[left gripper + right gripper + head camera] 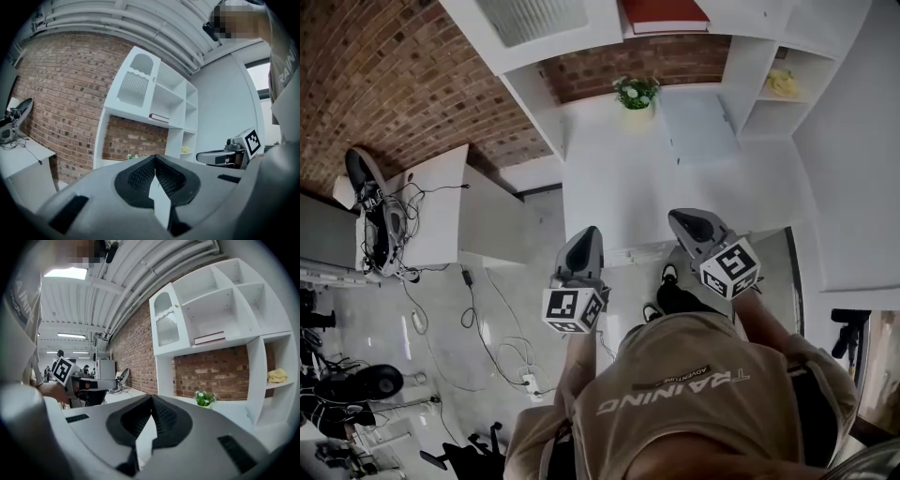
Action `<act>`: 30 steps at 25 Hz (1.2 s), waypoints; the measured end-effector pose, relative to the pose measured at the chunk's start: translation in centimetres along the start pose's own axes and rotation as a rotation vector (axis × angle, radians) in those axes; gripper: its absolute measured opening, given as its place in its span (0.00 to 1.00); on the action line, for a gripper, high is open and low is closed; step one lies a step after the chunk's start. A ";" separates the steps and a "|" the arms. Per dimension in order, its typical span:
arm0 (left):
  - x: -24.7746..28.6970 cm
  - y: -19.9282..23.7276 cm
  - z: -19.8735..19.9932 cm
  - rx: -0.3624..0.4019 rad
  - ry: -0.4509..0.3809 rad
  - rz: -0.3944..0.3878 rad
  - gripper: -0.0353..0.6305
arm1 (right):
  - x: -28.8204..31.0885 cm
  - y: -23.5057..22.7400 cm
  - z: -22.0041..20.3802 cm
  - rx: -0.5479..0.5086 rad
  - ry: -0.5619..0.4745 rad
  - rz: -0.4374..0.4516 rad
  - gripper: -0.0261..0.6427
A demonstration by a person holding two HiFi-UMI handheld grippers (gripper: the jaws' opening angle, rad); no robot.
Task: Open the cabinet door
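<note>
White and closed, the cabinet door (pixel 166 324) is standing at the upper left end of the shelf unit (pixel 253 376), against the brick wall (pixel 136 348). It is sitting well ahead of both grippers and high above the line they are pointing along. Its long axis is running upright, tall and narrow, with an arched ribbed panel.

You are holding the left gripper (pixel 154 163) and the right gripper (pixel 151 403) about level and side by side. Each one is clenched with its jaws together on nothing.

A small knob (pixel 176 306) is showing on the door's right edge, so the door is probably hinging on its left. The left gripper looks the nearer to the door. Either one will be needing to rise, go forward and unclench before reaching that knob.
</note>
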State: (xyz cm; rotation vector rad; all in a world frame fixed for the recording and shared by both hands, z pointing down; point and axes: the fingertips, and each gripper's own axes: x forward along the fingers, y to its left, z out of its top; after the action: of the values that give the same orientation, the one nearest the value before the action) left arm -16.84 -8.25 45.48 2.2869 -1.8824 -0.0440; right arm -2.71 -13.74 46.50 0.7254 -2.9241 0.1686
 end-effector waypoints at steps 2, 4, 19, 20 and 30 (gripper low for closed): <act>1.2 0.7 1.0 0.023 -0.001 0.003 0.06 | 1.1 -1.1 0.7 0.001 -0.020 -0.003 0.06; 2.8 1.0 2.0 0.044 -0.005 -0.002 0.06 | 2.0 -2.6 1.4 -0.009 -0.040 -0.009 0.06; 13.5 4.0 4.2 0.034 -0.024 0.087 0.06 | 9.7 -12.6 1.9 -0.067 -0.027 0.083 0.06; 14.0 4.2 4.1 0.024 -0.027 0.091 0.06 | 10.2 -13.0 1.9 -0.080 -0.024 0.087 0.06; 17.0 6.1 5.3 0.004 -0.055 0.073 0.06 | 13.5 -15.2 3.1 -0.077 -0.017 0.070 0.06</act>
State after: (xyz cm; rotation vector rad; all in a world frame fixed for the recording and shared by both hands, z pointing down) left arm -20.14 -26.58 42.75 2.2397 -1.9930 -0.0943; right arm -7.66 -33.70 46.58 0.6164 -2.9554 0.0563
